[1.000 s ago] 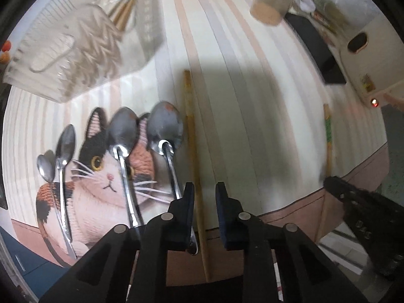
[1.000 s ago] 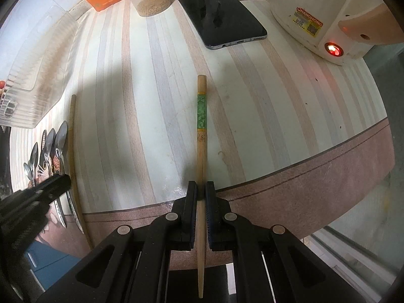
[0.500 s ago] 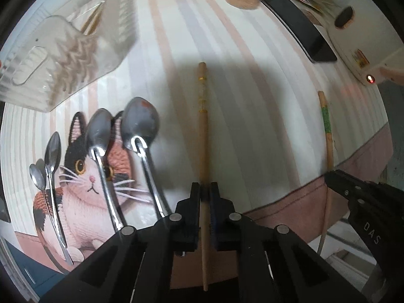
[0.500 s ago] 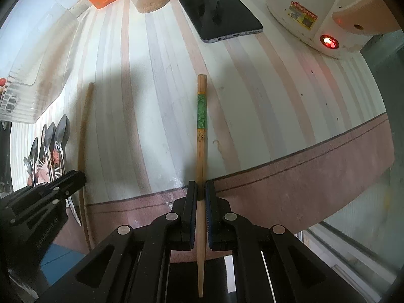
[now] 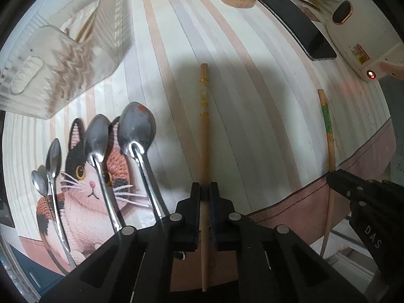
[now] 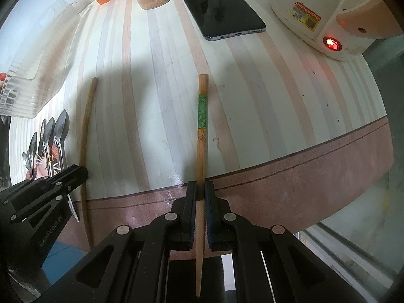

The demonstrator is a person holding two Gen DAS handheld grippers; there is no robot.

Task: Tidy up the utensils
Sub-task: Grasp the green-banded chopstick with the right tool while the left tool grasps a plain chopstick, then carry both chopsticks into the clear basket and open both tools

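A: Since a second before, the left gripper (image 5: 205, 189) had shifted right off the spoon handles and clamped its black jaws on the plain wooden chopstick with thin gold bands (image 5: 204, 131), which it had only straddled with open jaws earlier.

B: And the right gripper (image 6: 200, 189)?

A: It stayed clenched on the wooden chopstick with the green patterned band (image 6: 202, 126), as it was then. That stick ran straight out from between the fingers, thick end far, thin end trailing back under the gripper body.

B: Where did each stick sit against the table?

A: Both pointed away over the pale striped tablecloth (image 5: 252, 96). The jaws of each gripper met the stick near the cloth's pink near border. I could not tell whether the sticks touched the cloth or hung just above it.

B: How did the gold-banded one look?

A: Light brown, round, two gold rings with a faint pattern between them near the far end.

B: What lay around them?

A: Four steel spoons (image 5: 136, 136) lay side by side on the knitted cat picture (image 5: 85, 184) at near left, bowls far. A clear ribbed plastic holder (image 5: 50, 70) stood at far left. At far right were a black phone (image 6: 221, 22) and a white appliance with a red light (image 6: 310, 17).
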